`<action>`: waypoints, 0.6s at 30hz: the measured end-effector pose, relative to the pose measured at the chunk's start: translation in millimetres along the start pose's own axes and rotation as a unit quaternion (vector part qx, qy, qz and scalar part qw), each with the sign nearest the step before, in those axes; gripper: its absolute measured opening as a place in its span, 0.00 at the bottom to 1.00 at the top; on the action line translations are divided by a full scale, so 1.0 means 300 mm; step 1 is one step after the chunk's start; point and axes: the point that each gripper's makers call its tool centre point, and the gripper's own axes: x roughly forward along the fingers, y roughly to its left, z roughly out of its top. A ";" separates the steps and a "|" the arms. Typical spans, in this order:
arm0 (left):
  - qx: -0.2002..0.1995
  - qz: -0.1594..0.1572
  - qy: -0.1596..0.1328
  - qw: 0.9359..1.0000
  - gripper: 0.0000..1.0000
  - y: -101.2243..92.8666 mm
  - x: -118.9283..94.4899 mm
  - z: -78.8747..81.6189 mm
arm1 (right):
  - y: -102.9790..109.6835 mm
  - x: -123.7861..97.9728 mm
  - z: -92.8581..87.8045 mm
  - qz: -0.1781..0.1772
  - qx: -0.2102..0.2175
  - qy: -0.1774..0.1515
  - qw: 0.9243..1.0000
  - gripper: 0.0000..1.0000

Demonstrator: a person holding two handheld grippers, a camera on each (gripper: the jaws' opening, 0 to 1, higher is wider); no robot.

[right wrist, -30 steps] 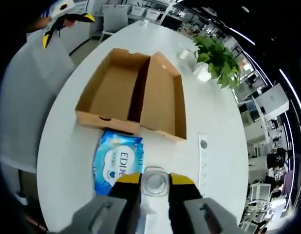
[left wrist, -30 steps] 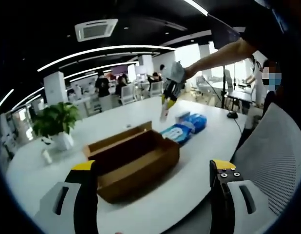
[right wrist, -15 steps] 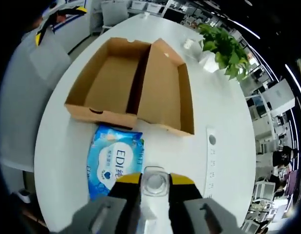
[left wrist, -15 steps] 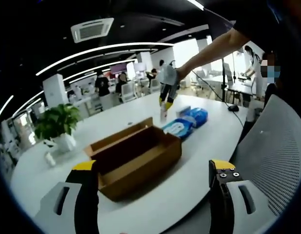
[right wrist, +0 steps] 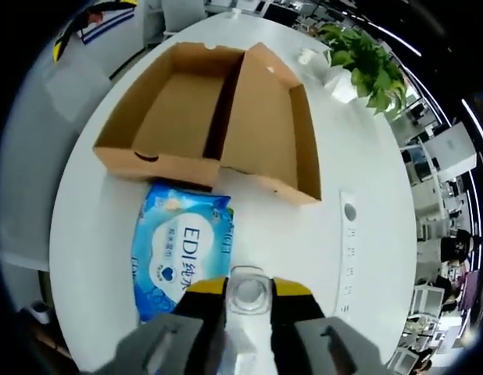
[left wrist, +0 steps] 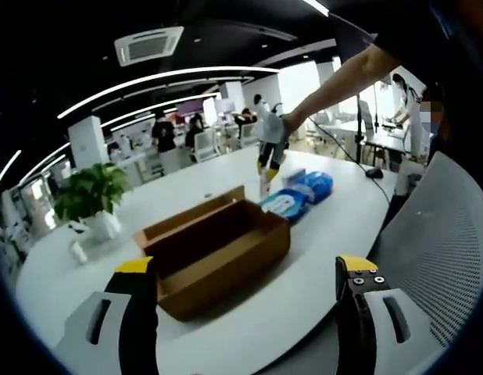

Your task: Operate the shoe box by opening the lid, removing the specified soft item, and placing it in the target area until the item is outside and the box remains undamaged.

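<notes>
Two black, yellow-tipped jaws of the left gripper (left wrist: 249, 269) rise from the bottom of the left gripper view, spread wide with nothing between them, on the near side of the open brown cardboard shoe box (left wrist: 214, 254). Beside them, on the near side of the box, a white mesh-backed chair (left wrist: 441, 242) is cut off by the view's edge. The box rests on the round white table (left wrist: 69, 273); its tray and its hinged lid lie side by side, both smooth bare cardboard and both empty, as the right gripper view (right wrist: 214, 117) shows plainly. One tray wall carries a small dark finger notch.

Just beyond the box lies the blue soft plastic wet-wipes pack (left wrist: 284, 205), outside the box on the table, with more blue packaging behind it that is hard to separate. In the right gripper view this pack (right wrist: 183, 250) sits just beside the tray wall, glossy and slightly crinkled, printed with "EDI" and a heart on a white label; its lower edge is hidden behind the gripper.

The right gripper (right wrist: 248, 291) is closed on a clear plastic bottle (right wrist: 248, 295), seen end-on, so its length is hidden. In the left gripper view it hangs over the table (left wrist: 266, 166) past the box. Farther from the box stands a potted green leafy plant (left wrist: 89, 195) and a small white object too small to identify.
</notes>
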 end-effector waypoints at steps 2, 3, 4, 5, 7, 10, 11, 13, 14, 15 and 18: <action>0.000 0.001 0.000 1.000 0.98 0.001 0.000 -0.001 | 0.003 0.008 -0.005 0.002 0.003 0.000 1.000 0.17; -0.001 0.001 0.000 1.000 0.98 0.002 0.000 -0.001 | 0.007 0.011 -0.008 0.004 0.006 0.002 1.000 0.17; -0.002 0.002 -0.001 1.000 0.98 0.002 -0.001 -0.001 | 0.010 0.013 -0.011 0.005 0.006 0.004 1.000 0.17; -0.002 0.003 -0.001 1.000 0.98 0.003 -0.001 -0.001 | 0.012 0.014 -0.014 0.005 0.007 0.006 1.000 0.17; -0.003 0.003 -0.002 1.000 0.98 0.004 -0.001 0.000 | 0.016 0.019 -0.019 0.008 0.012 0.008 1.000 0.17; -0.006 0.002 -0.002 1.000 0.97 0.004 0.001 0.000 | 0.012 0.020 -0.018 0.007 0.012 0.007 1.000 0.17; -0.006 0.002 -0.002 1.000 0.97 0.003 0.001 -0.001 | 0.012 0.021 -0.018 0.007 0.013 0.006 1.000 0.17; -0.005 0.000 0.001 1.000 0.96 0.000 0.002 -0.004 | 0.014 0.024 -0.017 0.011 0.017 0.004 1.000 0.17; -0.005 -0.001 0.001 1.000 0.96 -0.001 0.003 -0.004 | 0.015 0.025 -0.016 0.012 0.017 0.003 1.000 0.17; -0.003 -0.001 0.001 1.000 0.96 -0.001 0.004 -0.004 | 0.012 0.026 -0.011 0.013 0.018 -0.001 1.000 0.17; -0.001 0.000 0.001 1.000 0.96 -0.002 0.004 -0.002 | 0.008 0.028 -0.009 0.014 0.021 -0.002 1.000 0.17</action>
